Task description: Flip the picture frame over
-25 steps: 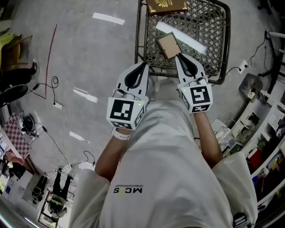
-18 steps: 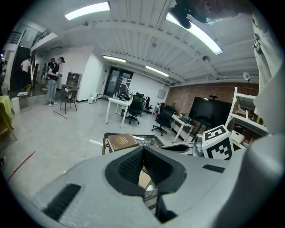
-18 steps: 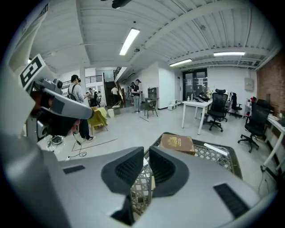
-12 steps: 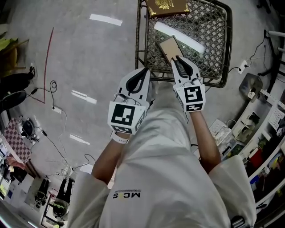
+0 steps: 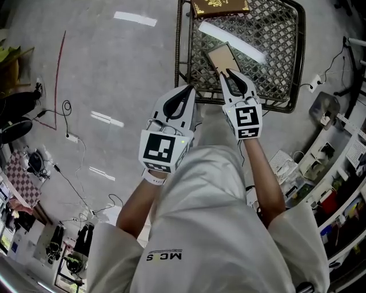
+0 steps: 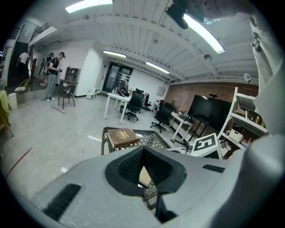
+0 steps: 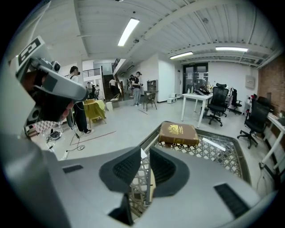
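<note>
The picture frame (image 5: 220,55), wood-rimmed with a tan face, is on the black mesh table (image 5: 286,68), tilted with its near edge raised. My right gripper (image 5: 225,73) is shut on that near edge; in the right gripper view the frame (image 7: 152,185) shows edge-on as a thin tan strip between the jaws of my right gripper (image 7: 144,153). My left gripper (image 5: 189,88) hovers at the table's near left corner, shut and empty. In the left gripper view, my left gripper (image 6: 142,149) has its tips touching, and a bit of the frame (image 6: 144,177) shows below them.
A brown book with gold print (image 5: 220,7) lies at the far end of the mesh table. A pale bar (image 5: 231,39) crosses the mesh behind the frame. Cables run over the grey floor at the left (image 5: 68,109). Shelves and clutter stand at the right (image 5: 337,171).
My right gripper has pushed forward over the table edge and closed on the frame, whose near edge has risen from flat to tilted. The left gripper has barely moved.
</note>
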Demonstrator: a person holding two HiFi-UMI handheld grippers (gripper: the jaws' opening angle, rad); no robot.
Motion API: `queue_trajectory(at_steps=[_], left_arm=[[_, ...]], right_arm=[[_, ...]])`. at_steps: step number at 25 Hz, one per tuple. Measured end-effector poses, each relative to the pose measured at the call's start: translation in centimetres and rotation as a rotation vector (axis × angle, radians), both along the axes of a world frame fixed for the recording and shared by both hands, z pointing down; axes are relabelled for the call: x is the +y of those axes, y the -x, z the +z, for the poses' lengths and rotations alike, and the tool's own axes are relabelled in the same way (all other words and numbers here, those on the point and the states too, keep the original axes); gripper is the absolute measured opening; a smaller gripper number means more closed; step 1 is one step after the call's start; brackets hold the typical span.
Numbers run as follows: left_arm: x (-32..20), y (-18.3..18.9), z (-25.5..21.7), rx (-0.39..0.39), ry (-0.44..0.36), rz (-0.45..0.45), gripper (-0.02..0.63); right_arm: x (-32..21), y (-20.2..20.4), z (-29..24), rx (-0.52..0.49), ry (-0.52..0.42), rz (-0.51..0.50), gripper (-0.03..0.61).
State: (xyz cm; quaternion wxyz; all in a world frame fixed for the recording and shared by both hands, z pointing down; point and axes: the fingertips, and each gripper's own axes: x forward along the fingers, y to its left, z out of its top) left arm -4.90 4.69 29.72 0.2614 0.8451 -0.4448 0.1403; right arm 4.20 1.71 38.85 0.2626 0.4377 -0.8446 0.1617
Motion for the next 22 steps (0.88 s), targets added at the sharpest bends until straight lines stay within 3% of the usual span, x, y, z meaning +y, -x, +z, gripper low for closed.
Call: queue_trajectory(at_steps=[22], left_arm=[[0.2,0.6,4.9,-0.033,0.045,0.000,0.025]], right_arm=[[-0.6,0.3,9.6,0.058,0.085,-0.024,0.083]])
